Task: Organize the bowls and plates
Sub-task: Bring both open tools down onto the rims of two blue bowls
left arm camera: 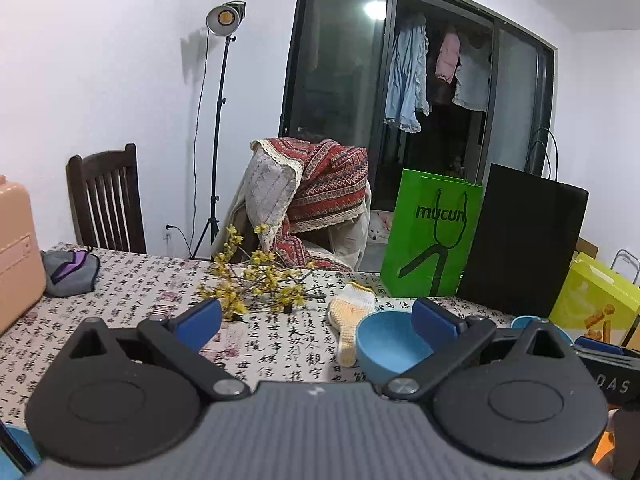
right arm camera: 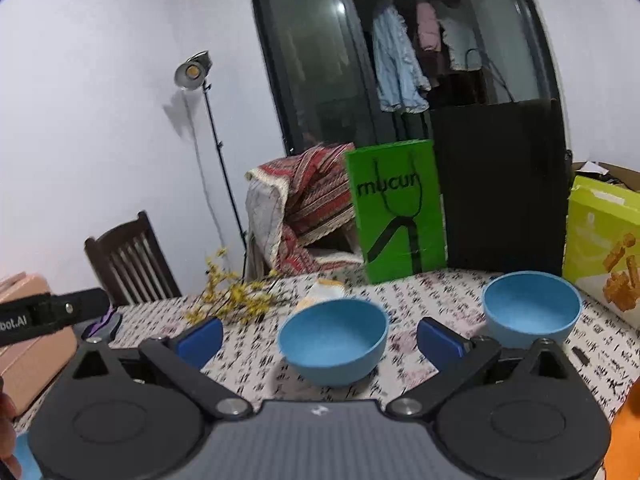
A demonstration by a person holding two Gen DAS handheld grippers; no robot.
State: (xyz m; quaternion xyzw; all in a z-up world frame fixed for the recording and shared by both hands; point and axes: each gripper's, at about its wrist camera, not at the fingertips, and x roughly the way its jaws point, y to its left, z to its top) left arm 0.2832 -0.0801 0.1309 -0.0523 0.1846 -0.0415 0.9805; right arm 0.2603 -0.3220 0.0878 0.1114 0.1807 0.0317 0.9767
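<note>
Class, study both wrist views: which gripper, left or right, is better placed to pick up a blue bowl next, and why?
Probably the right gripper: it is open and the nearer blue bowl sits between its fingers. The left gripper, also open, has that bowl off-centre at its right finger.

A home dining room: a cloth-covered tabletop [left arm camera: 132, 280], wooden chair [left arm camera: 106, 200], and laundry [left arm camera: 406, 80] hanging beyond the sliding glass door [left arm camera: 340, 60].
</note>
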